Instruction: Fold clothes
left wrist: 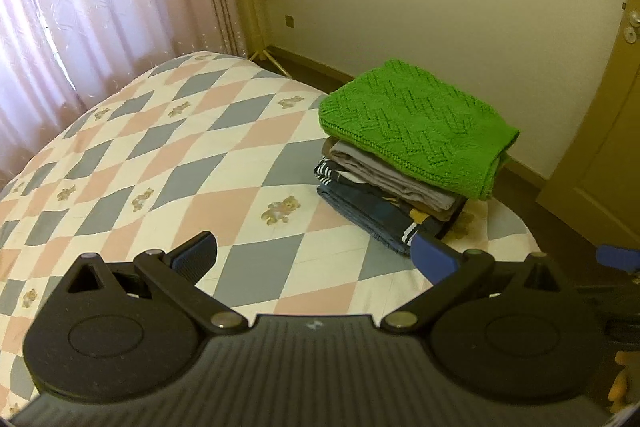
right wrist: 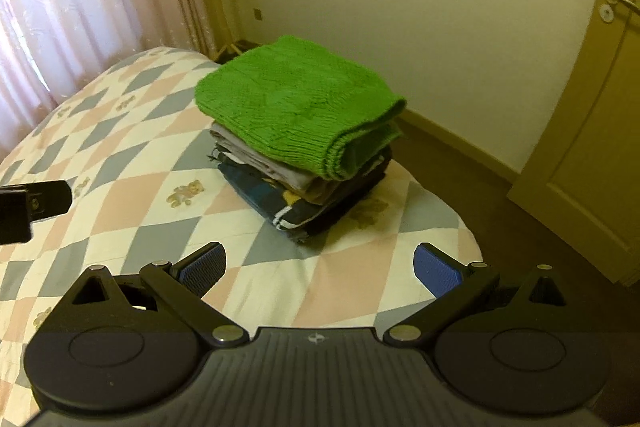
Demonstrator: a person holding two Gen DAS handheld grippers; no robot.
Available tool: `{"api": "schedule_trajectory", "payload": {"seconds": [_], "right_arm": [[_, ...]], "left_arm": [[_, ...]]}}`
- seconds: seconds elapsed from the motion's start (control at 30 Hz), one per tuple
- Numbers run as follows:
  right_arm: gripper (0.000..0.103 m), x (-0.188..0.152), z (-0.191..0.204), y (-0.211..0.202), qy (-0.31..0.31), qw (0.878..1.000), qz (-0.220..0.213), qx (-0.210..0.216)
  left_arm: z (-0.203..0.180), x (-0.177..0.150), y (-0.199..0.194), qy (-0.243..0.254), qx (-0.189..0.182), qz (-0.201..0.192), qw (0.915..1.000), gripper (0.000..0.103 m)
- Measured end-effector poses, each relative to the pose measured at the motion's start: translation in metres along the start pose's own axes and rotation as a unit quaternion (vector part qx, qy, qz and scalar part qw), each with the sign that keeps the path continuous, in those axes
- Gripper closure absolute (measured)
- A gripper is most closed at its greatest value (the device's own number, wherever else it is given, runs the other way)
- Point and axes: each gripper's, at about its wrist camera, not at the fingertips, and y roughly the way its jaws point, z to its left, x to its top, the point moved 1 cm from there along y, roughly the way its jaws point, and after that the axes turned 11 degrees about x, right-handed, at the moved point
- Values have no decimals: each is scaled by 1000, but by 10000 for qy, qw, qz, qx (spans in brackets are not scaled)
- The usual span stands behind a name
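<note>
Left wrist: L gripper (left wrist: 316,255) open, above bed (left wrist: 160,155).

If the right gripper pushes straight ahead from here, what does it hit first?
Most likely the bedspread: the open right gripper points slightly down at it. Beyond that lies the base of the folded clothes stack, topped by the green knit sweater. Depth is uncertain.
</note>
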Motion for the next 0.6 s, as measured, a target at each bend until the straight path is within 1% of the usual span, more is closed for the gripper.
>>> {"api": "schedule_trajectory", "payload": {"seconds": [0.07, 0.13, 0.27, 0.37, 0.6], "right_arm": [[0, 0, -2, 2, 5, 10000, 2, -18], [0, 1, -3, 1, 16, 9999, -107, -12], [0, 6, -8, 1, 174, 9995, -196, 199], [0, 11, -10, 6, 315, 9989, -154, 297], [0, 22, -9, 23, 243, 9989, 75, 388]], "left_arm": [[-3, 2, 2, 58, 25, 2, 10000, 1], [-5, 2, 6, 85, 50, 28, 9999, 1], [-8, 4, 13, 102, -15, 186, 9998, 1], [-9, 4, 17, 104, 29, 220, 9997, 1], [-7, 10, 29, -105, 138, 322, 9993, 1]]}}
